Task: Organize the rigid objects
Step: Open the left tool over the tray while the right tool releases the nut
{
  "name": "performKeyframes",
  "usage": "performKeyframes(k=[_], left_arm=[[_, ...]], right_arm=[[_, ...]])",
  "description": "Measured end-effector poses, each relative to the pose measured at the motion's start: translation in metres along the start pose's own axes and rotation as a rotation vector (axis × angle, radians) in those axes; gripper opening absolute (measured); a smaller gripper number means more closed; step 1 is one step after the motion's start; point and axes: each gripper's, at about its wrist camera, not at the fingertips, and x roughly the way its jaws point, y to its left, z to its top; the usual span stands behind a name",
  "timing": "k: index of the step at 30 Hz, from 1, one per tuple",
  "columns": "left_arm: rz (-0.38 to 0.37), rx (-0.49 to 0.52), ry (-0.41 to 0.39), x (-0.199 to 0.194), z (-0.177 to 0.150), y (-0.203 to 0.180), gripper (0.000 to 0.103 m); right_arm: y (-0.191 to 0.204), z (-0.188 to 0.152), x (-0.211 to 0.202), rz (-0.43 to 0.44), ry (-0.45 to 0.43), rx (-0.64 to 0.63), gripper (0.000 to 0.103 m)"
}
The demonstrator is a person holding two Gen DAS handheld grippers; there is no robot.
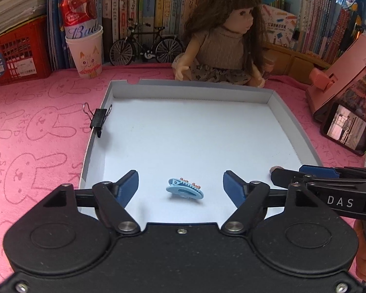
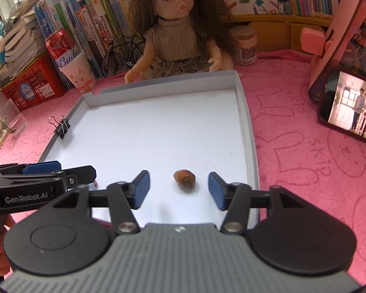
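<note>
While the left gripper (image 1: 180,188) hangs low over the near part of the white tray (image 1: 183,131), its two blue fingers (image 1: 128,186) stand wide apart and hold nothing. A small blue hair clip (image 1: 185,189) lies on the tray floor between them, touching neither one. The right gripper (image 2: 179,189) is wide open too, and a small brown nut-like thing (image 2: 185,177) lies on the tray between its fingers, not touching them. The right gripper hangs near the tray's right wall (image 2: 246,131), just beside the left gripper. A black binder clip (image 1: 99,120) is clamped on the tray's left wall, farther away. The tray rests on a pink cloth with bunny drawings (image 1: 36,134) that covers the tabletop. A doll with long brown hair (image 1: 222,36) sits at the far edge of the tray. To the far left, a red can (image 1: 78,8) stands in a paper cup (image 1: 86,53), and a little toy bicycle (image 1: 146,46) stands between the cup and the doll. On the right, a phone (image 2: 349,107) leans with its screen lit.
</note>
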Motion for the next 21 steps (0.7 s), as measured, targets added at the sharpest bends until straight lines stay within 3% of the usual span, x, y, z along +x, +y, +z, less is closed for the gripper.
performKeyframes(k=[6,14,21], left_arm=[[-0.042,-0.010,-0.087,-0.029,-0.006,0.003,0.087],[-0.086,-0.031,-0.167,-0.064,-0.032,0.010,0.091],[-0.073,-0.035,-0.230,-0.088,-0.065,0.015,0.092]], right_arm=[[0.000,-0.008,-0.019,0.003,-0.051,-0.013,0.085],[0.001,-0.026,-0.046,0.005,-0.135,-0.006,0.091],[0.007,-0.052,-0.065,0.003,-0.191,-0.012,0.093]])
